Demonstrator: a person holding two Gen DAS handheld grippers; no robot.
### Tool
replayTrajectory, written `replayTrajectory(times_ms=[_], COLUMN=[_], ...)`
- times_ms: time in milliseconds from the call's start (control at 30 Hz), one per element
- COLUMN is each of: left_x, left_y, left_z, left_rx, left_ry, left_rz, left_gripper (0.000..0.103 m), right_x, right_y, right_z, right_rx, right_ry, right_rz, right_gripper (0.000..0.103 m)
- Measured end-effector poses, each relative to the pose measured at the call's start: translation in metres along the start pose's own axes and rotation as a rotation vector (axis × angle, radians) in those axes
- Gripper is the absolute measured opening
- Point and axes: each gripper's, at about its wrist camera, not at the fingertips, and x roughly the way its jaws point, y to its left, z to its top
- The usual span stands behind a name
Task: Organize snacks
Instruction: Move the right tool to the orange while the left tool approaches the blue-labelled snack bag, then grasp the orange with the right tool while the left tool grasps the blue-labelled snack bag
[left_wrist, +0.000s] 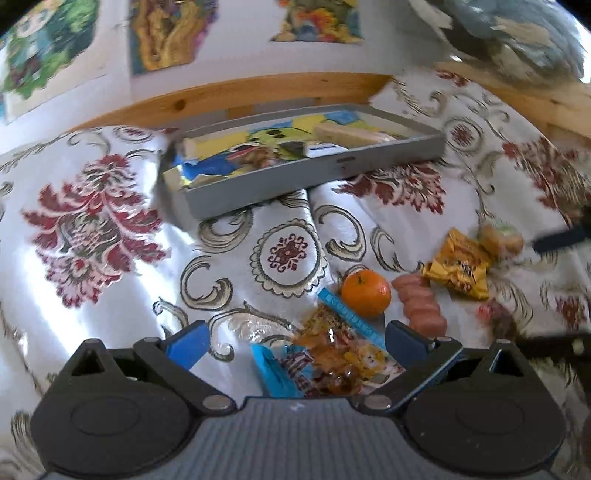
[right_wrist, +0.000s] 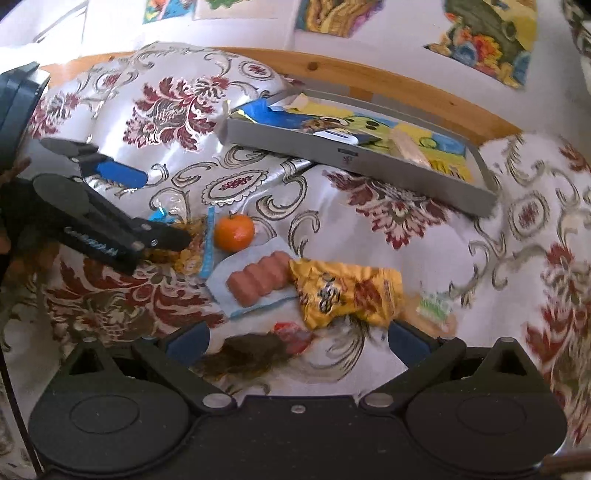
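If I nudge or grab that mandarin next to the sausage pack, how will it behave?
The mandarin is round, so a sideways nudge would probably roll it, though the soft, rumpled cloth may stop it early. It looks firm enough to grip, but likely bruises if squeezed hard. The sausage pack lies close beside it and could get bumped.

Surface: floral bedspread (right_wrist: 369, 192), white with red and olive motifs, creased | Far: grey tray (right_wrist: 369, 157) lying on it | Near, in a loose group: tangerine (right_wrist: 234, 232), sausage pack (right_wrist: 258, 282), yellow wrapper (right_wrist: 347, 291), clear snack bag (left_wrist: 340, 354), green-labelled bun (right_wrist: 434, 306), red-and-dark packet (right_wrist: 266, 345) partly blurred
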Motion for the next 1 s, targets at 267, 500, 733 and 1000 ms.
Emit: replayTrajectory(times_ms=[267,500,733,1000], left_x=[0.005,0.01,0.009,0.014], left_y=[-0.008,-0.011,-0.016,-0.013], left_z=[-0.009,-0.015,-0.02,-0.017], left_rx=[0.171,0.243,0.399,0.465], left_ry=[0.009,0.019,0.014,0.024], left_rz=[-0.074,-0.093,-0.093,-0.153], left_gripper=[0.103,0.099,0.094,0.089], right_x=[0.029,0.054,0.068,0.077], right_y=[-0.013,-0.006,0.009,0.018], right_z=[0.03,0.052,0.059,0.064], right_rx=[-0.078,-0.16,-0.228,-0.291], right_ry=[-0.024,-0.017,-0.007,0.002], right_rz=[0.067,0.181,0.205,0.218], right_gripper=[0.102,0.094,0.084,0.077])
